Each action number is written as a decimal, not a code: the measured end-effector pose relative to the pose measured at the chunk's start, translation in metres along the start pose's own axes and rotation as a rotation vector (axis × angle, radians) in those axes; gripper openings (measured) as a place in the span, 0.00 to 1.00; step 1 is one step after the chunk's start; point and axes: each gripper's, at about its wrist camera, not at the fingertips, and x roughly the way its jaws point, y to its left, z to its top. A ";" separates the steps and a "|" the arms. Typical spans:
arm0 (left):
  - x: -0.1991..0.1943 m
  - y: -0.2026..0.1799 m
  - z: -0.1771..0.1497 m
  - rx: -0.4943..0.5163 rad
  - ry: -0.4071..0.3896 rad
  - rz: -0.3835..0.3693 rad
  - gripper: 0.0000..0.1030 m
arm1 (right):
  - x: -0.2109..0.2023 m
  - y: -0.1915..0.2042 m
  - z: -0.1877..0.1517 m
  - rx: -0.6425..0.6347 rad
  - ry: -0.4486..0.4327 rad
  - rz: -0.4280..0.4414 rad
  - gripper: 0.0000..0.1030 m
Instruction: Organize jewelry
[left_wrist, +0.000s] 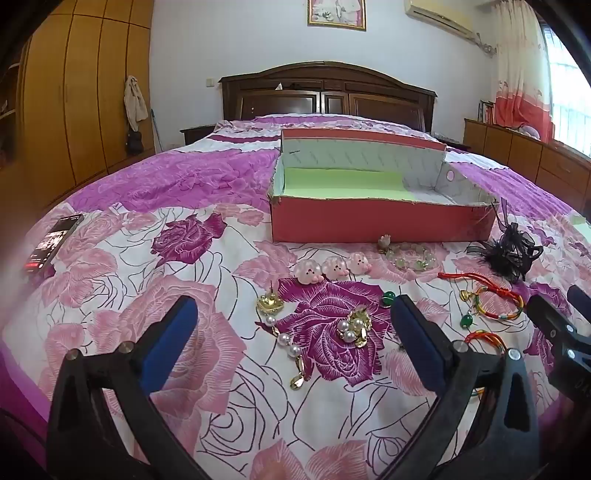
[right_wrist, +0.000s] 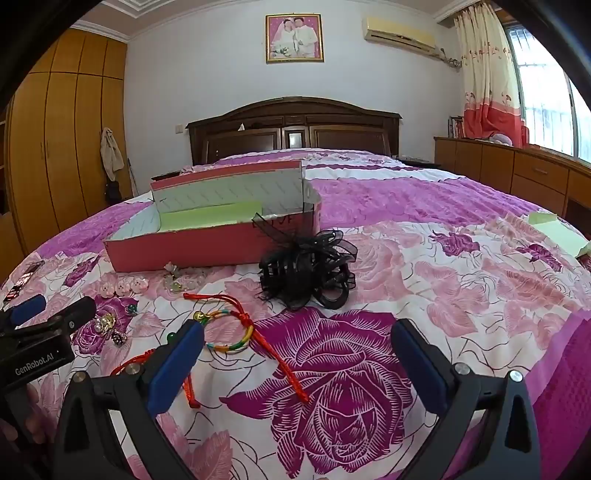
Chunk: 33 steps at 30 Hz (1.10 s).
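Your left gripper (left_wrist: 291, 325) and right gripper (right_wrist: 295, 350) both hang with fingers spread wide, gripping nothing. You have hardly begun: the red box (left_wrist: 380, 223) shows only its green liner, no jewelry inside as far as you can see. In front of the box lie the pearl earrings (left_wrist: 284, 332), pig clips (left_wrist: 332, 267), bead bracelet (left_wrist: 410, 256) and cord bracelets (right_wrist: 229, 332); the black hair bow (right_wrist: 310, 269) sits by its right corner.

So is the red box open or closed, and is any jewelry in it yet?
Open: the red box has no lid on, and only its green liner shows inside, no jewelry visible.
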 end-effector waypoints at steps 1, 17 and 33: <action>0.000 0.000 0.000 -0.001 -0.002 0.000 0.95 | 0.000 0.000 0.000 0.002 0.000 0.000 1.00; 0.000 0.000 0.000 0.004 0.002 0.000 0.95 | 0.000 -0.001 0.000 0.008 0.008 0.002 1.00; 0.000 0.000 0.000 0.004 0.001 0.002 0.95 | -0.001 0.000 0.000 0.006 0.008 0.001 1.00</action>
